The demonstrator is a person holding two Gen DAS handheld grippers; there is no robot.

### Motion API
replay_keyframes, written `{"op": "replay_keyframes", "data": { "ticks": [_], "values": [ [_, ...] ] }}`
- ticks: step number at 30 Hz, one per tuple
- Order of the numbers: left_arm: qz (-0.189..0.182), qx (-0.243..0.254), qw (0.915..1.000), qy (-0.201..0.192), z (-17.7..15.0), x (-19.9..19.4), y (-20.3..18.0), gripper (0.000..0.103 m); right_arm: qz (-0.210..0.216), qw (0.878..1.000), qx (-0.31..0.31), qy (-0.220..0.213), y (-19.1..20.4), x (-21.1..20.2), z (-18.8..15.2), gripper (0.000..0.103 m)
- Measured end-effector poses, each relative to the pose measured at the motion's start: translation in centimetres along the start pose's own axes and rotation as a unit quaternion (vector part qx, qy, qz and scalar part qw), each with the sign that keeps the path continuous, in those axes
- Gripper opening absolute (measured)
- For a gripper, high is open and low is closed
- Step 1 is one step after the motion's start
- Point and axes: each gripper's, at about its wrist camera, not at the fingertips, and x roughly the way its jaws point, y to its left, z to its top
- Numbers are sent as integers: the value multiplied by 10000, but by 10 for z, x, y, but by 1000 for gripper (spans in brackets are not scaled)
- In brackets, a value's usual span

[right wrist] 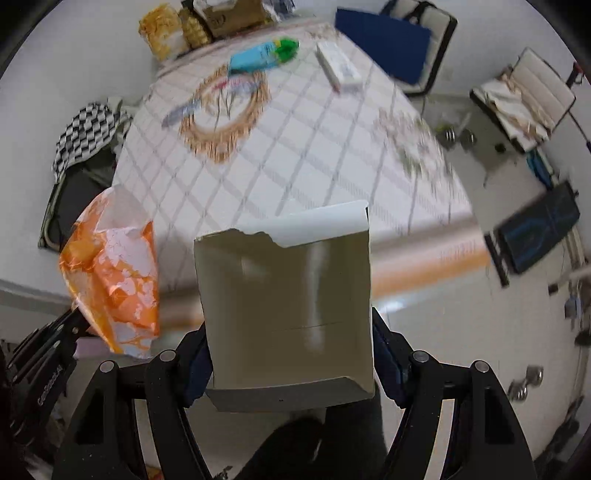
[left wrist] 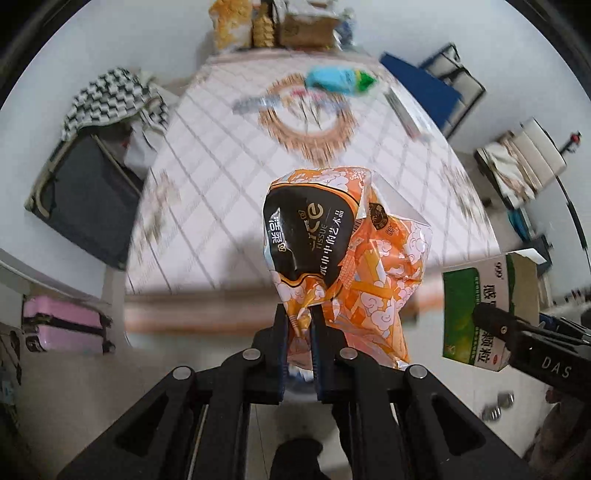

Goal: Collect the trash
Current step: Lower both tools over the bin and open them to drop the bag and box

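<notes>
My left gripper (left wrist: 299, 314) is shut on an orange and black tissue wrapper (left wrist: 343, 251), held in the air in front of the table's near edge; the wrapper also shows in the right wrist view (right wrist: 114, 273). My right gripper (right wrist: 290, 332) is shut on an opened green and white medicine box (right wrist: 288, 306), its grey inside facing the camera; the box also shows in the left wrist view (left wrist: 476, 310), where the right gripper (left wrist: 491, 317) comes in from the right. On the table (left wrist: 221, 184) lie a blue and green packet (left wrist: 340, 79), a thin wrapper (left wrist: 255, 103) and a white box (right wrist: 338, 64).
A cardboard box and snack bags (left wrist: 273, 26) stand at the table's far end. Chairs stand left (left wrist: 85, 192) and right (right wrist: 410, 33) of the table. A pink suitcase (left wrist: 62, 325) is on the floor at the left. Dumbbells (right wrist: 524, 384) lie on the floor.
</notes>
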Motion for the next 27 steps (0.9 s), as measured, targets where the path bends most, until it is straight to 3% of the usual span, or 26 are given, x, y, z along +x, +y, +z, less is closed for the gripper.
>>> {"op": "replay_keyframes", "data": {
  "ticks": [6, 11, 18, 25, 27],
  "values": [
    [-137, 40, 9965, 825, -71, 51, -3, 8, 14, 9980, 25, 627, -21, 41, -85, 75],
    [-135, -190, 9879, 1533, -113, 126, 3, 8, 237, 9895, 430, 1359, -51, 124, -134, 75],
    [-95, -679, 9713, 2276, -151, 258, 18, 9, 331, 9800, 751, 1811, -86, 248, -173, 75],
    [-364, -990, 9617, 2531, -175, 367, 28, 15, 575, 9736, 892, 2019, -100, 367, -193, 75],
    [-394, -1023, 9603, 2566, -181, 389, 31, 27, 635, 9735, 894, 2007, -101, 393, -194, 76]
  ]
}}
